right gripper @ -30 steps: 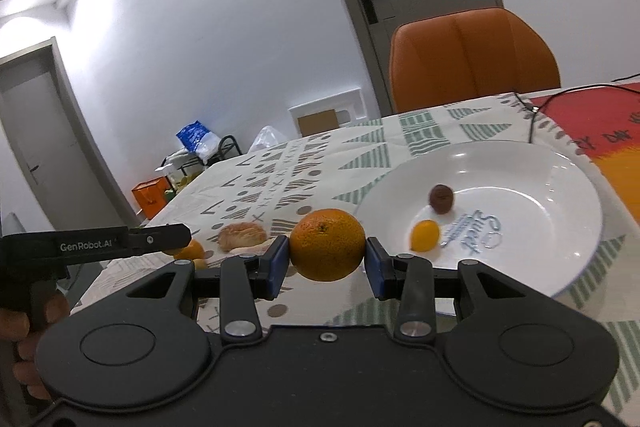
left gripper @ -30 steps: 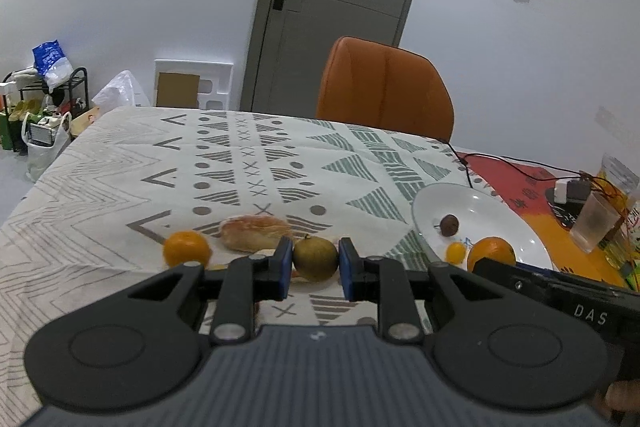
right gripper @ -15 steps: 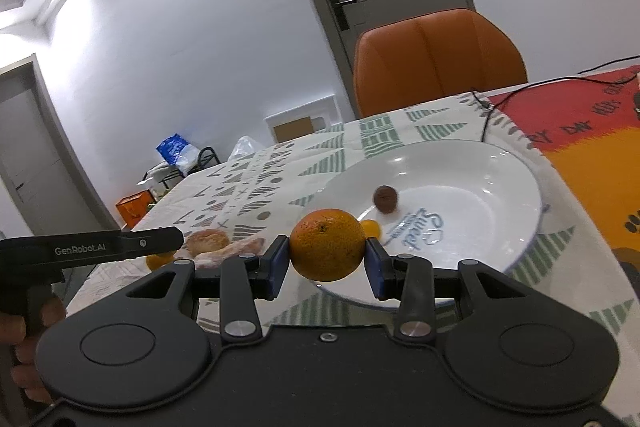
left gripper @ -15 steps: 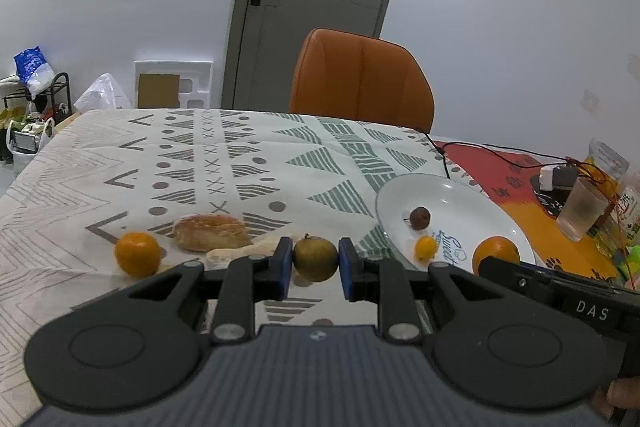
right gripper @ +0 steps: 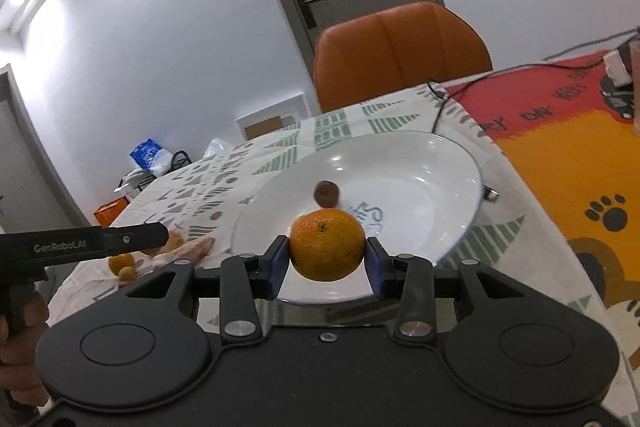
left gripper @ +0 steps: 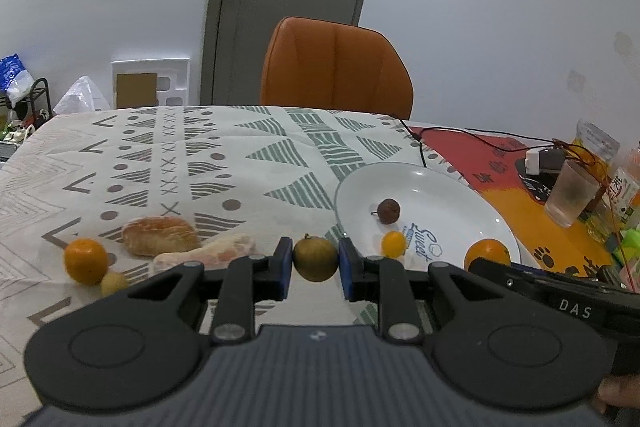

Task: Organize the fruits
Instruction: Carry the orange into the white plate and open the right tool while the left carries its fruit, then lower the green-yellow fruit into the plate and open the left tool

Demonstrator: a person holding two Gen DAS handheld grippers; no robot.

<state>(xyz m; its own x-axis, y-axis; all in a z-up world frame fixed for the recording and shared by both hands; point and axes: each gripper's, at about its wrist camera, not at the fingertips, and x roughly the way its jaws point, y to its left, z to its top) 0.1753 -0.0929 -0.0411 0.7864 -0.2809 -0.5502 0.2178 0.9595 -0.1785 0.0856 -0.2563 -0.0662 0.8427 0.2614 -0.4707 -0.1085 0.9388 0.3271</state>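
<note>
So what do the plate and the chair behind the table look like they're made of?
Plate: probably glazed ceramic, being glossy white with sharp highlights and a printed word. Chair: likely leather or faux leather, being smooth orange with stitched seams and a soft sheen.

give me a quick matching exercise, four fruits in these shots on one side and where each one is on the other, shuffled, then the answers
Things:
1. large orange
2. brown-green round fruit
3. dark wrinkled fruit
4. small orange

Places:
A. lying on the white plate
B. clamped in the left gripper
C. on the patterned tablecloth beside a bread roll
D. clamped in the right gripper

Pairs: 1-D, 2-B, 3-A, 4-C
</note>
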